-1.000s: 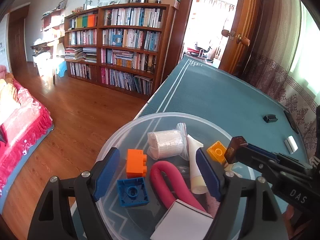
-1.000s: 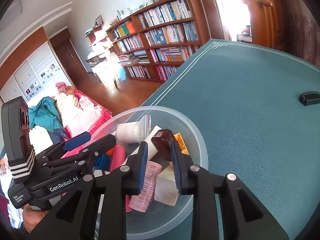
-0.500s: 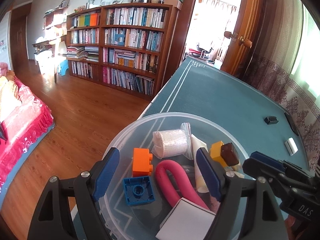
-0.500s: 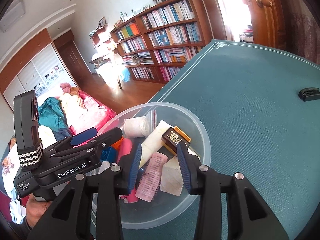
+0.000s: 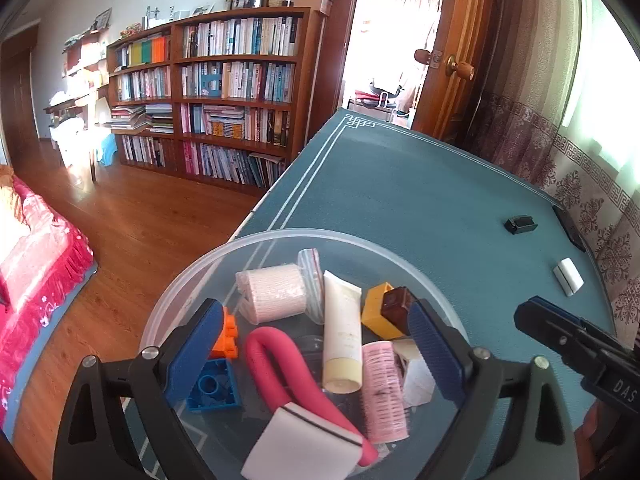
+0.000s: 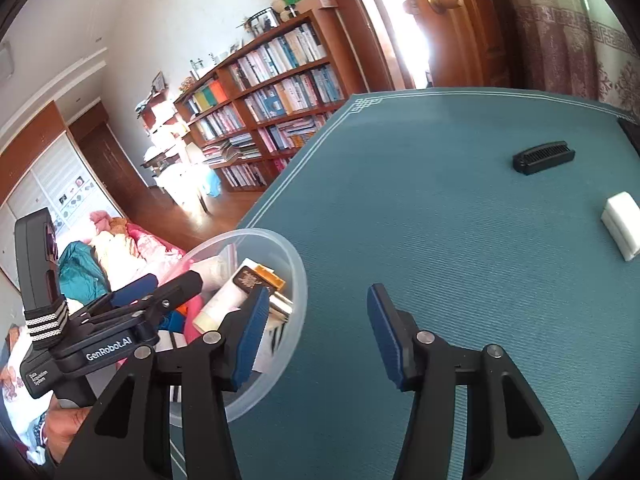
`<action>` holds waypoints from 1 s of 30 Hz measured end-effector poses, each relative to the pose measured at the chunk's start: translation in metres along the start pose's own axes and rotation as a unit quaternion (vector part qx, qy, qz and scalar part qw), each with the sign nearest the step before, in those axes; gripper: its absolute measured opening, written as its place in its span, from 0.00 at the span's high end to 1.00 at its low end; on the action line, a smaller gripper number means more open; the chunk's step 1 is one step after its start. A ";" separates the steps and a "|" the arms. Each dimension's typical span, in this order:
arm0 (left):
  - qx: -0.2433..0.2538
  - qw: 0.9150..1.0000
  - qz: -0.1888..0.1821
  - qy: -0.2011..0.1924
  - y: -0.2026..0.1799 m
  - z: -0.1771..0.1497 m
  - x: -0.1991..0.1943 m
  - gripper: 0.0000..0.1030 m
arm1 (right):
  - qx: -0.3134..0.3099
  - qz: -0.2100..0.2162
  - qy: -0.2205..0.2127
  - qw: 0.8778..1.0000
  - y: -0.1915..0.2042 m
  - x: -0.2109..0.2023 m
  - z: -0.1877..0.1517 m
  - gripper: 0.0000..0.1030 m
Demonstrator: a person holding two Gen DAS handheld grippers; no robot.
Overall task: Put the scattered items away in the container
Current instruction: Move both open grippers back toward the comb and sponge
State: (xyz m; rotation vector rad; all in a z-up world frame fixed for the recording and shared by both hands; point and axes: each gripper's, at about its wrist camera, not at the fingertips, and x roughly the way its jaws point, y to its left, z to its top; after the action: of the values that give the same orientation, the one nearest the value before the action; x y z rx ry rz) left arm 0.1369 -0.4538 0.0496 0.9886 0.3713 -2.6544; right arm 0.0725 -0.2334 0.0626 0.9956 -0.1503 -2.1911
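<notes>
Now my right claw point(image 6: 316, 332) is spread wide and empty over the table point(image 6: 460, 216), just beside the bowl point(image 6: 300, 280). My left claw point(image 5: 312, 352) gapes too, gripping nothing, poised above the bowl's contents. Next, I judge, I should swing right toward the white block point(image 6: 622, 224) near the table's edge, approach low, and straddle its short sides. The comb point(image 6: 544, 158) lies beyond it. The bowl is clear plastic, round, crowded with blocks, a tube and rollers.
</notes>
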 end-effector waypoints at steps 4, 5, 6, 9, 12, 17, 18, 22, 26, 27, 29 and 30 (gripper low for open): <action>0.021 1.000 -0.004 -0.013 -0.020 0.007 -0.004 0.01 | 0.019 -0.021 -0.003 1.000 -0.025 -0.009 -0.001 0.47; 0.026 1.000 -0.006 -0.014 -0.025 0.008 -0.004 0.01 | 0.023 -0.027 -0.004 0.999 -0.032 -0.012 -0.001 0.47; 0.030 0.999 -0.008 -0.016 -0.029 0.010 -0.004 0.01 | 0.027 -0.034 -0.007 0.999 -0.038 -0.014 -0.001 0.47; 0.048 0.999 -0.012 -0.020 -0.046 0.013 -0.004 0.01 | 0.046 -0.055 -0.014 0.997 -0.061 -0.023 -0.001 0.47; 0.064 0.998 -0.021 -0.018 -0.063 0.015 -0.003 0.01 | 0.073 -0.073 -0.019 0.995 -0.088 -0.032 0.002 0.47; 0.090 0.995 -0.033 -0.014 -0.093 0.016 0.002 0.01 | 0.097 -0.108 -0.031 0.989 -0.127 -0.052 0.001 0.42; 0.094 0.995 -0.035 -0.013 -0.099 0.016 0.003 0.01 | 0.098 -0.115 -0.034 0.988 -0.133 -0.055 0.001 0.42; 0.107 0.993 -0.048 -0.001 -0.122 0.014 0.010 0.01 | 0.097 -0.148 -0.045 0.983 -0.159 -0.069 0.007 0.40; 0.112 0.992 -0.062 0.013 -0.140 0.013 0.020 0.01 | 0.095 -0.185 -0.061 0.976 -0.185 -0.081 0.013 0.31; 0.113 0.991 -0.063 0.016 -0.144 0.013 0.023 0.01 | 0.093 -0.195 -0.063 0.974 -0.191 -0.082 0.014 0.31; 0.118 0.991 -0.065 0.021 -0.153 0.013 0.029 0.01 | 0.090 -0.209 -0.062 0.972 -0.202 -0.082 0.017 0.31; 0.121 0.990 -0.065 0.023 -0.157 0.012 0.031 0.01 | 0.090 -0.213 -0.058 0.971 -0.208 -0.080 0.019 0.31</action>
State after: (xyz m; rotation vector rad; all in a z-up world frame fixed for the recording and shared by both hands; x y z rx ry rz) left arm 0.0520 -0.3177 0.0594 1.1346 0.1264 -2.8485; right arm -0.0217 -0.0315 0.0473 1.0758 -0.2084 -2.6696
